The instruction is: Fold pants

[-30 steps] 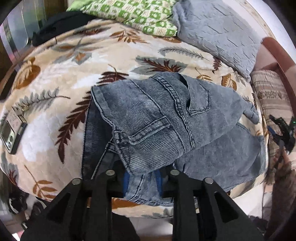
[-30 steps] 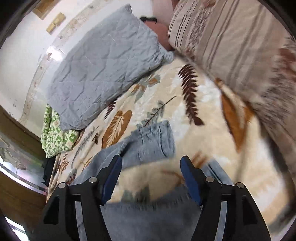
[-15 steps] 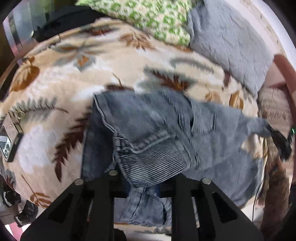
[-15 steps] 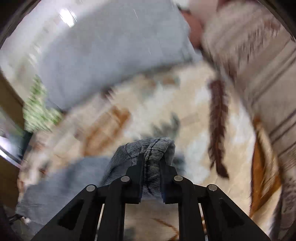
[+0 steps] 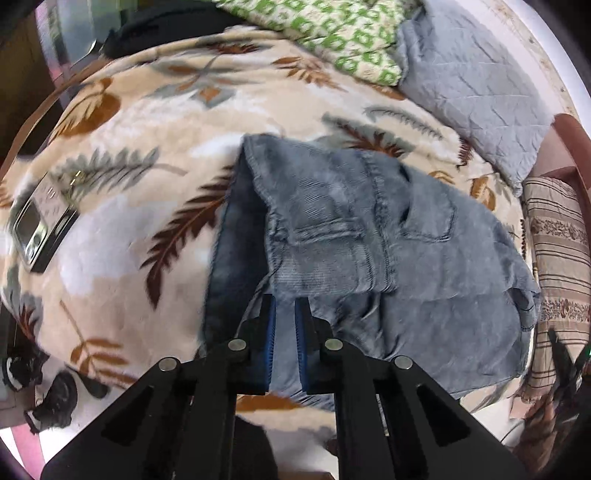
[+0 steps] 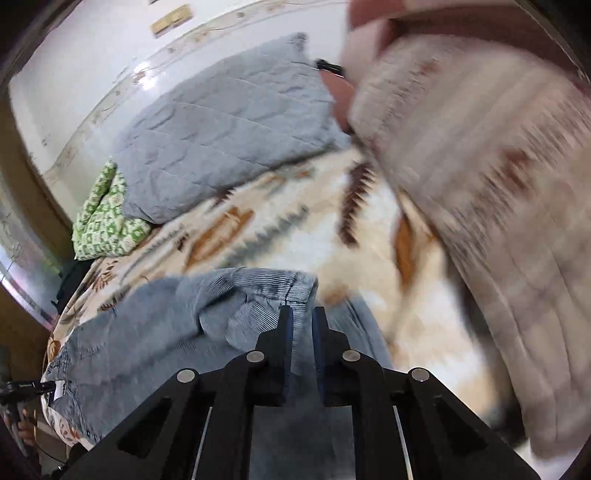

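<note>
**Two grippers pinching denim on the leaf-print bed**

Bedding is filling both views: a cream blanket (image 5: 122, 229) printed with brown and grey leaves is covering the bed, with a grey quilted pillow (image 5: 476, 85) lying at 1 o'clock in the left wrist view and a green patterned cloth (image 5: 332, 33) at 12 o'clock. A striped beige cushion (image 5: 557, 236) is sitting at 3 o'clock, and a small device with a screen (image 5: 37, 229) is resting on the blanket at 9 o'clock.

The pants (image 5: 369, 251), in washed grey-blue corded denim, are lying bunched in the middle of the bed, partly doubled over, with a back pocket facing up. The left gripper (image 5: 285, 317) is holding its jaws narrow with denim running between the blue pads. The right gripper (image 6: 302, 325) is likewise standing narrow, pinching a rolled edge of the same garment.

By the look of it, the fabric is soft and floppy yet fairly heavy for cloth, so it is likely sagging between grips and dragging on the plush blanket. Thick seams, hems and the waistband are probably offering the firmest holds; single layers are likelier to slip.

No brand, label or readable writing is showing; the device's face is too blurred to read.
</note>
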Demonstrator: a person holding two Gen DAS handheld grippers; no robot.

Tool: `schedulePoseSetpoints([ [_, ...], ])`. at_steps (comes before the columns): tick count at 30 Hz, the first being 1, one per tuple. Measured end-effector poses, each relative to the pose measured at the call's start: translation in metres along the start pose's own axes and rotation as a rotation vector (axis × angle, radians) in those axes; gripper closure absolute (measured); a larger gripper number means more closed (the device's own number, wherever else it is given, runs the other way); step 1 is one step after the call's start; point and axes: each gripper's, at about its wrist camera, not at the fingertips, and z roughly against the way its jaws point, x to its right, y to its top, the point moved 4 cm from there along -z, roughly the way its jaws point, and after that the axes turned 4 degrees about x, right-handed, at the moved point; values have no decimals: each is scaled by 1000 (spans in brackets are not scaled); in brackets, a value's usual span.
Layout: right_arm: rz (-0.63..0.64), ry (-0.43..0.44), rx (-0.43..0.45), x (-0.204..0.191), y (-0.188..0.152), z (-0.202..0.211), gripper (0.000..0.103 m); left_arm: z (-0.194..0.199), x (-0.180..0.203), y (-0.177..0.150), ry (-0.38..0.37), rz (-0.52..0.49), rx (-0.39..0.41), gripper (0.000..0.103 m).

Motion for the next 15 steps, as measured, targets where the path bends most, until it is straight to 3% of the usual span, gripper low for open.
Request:
schedulePoseSetpoints([
  [5,-98,18,3,22,-26,30,87,15,-20,-12,-57,64,-23,94],
  [7,-133,29,4,22,-30,34,74,22,-22,-16,-112,94,-37,93],
  [9,-169,45,-2,18,-30,32,45,28,-18,-21,-200,126,-66,88],
  [12,-186,81,-12,2,-28,24,43,28,-1,-23,-297,146,-104,47],
  [15,-229,158,-30,-20,-23,9,43,21,15,-16,-317,147,-108,44],
])
